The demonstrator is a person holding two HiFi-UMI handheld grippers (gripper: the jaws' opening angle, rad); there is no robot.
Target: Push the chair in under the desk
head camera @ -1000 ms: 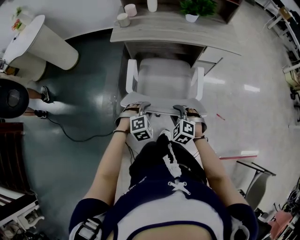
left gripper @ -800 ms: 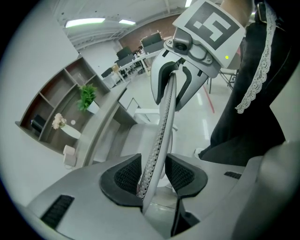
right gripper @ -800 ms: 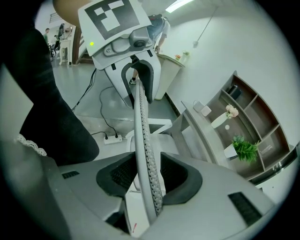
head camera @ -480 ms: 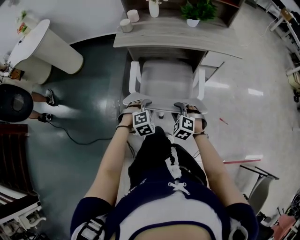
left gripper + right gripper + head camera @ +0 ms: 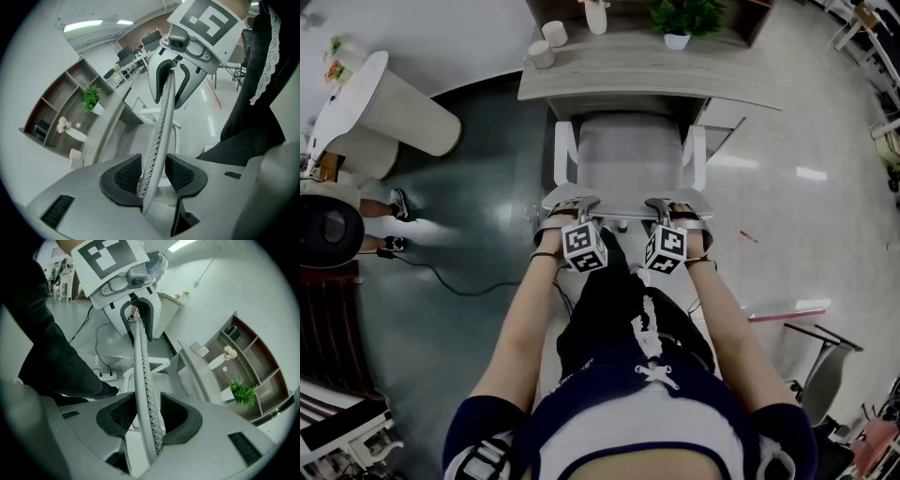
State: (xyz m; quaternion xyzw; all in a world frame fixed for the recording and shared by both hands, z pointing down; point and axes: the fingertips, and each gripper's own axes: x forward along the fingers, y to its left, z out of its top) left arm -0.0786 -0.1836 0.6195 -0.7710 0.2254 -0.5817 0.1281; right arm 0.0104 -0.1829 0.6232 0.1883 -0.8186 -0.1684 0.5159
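A glossy grey floor point(image 5: 469, 187) surrounds a pale table point(image 5: 712, 84), with two cups point(image 5: 542, 54) at its left end and a potted plant point(image 5: 680, 19) further right. The chair point(image 5: 628, 159) stands at the table's near edge, its seat reaching under it. The left claw point(image 5: 154, 176) and the right claw point(image 5: 147, 416) each straddle the backrest point(image 5: 161, 117) rim, jaws wide, pads flanking the mesh without squeezing it.
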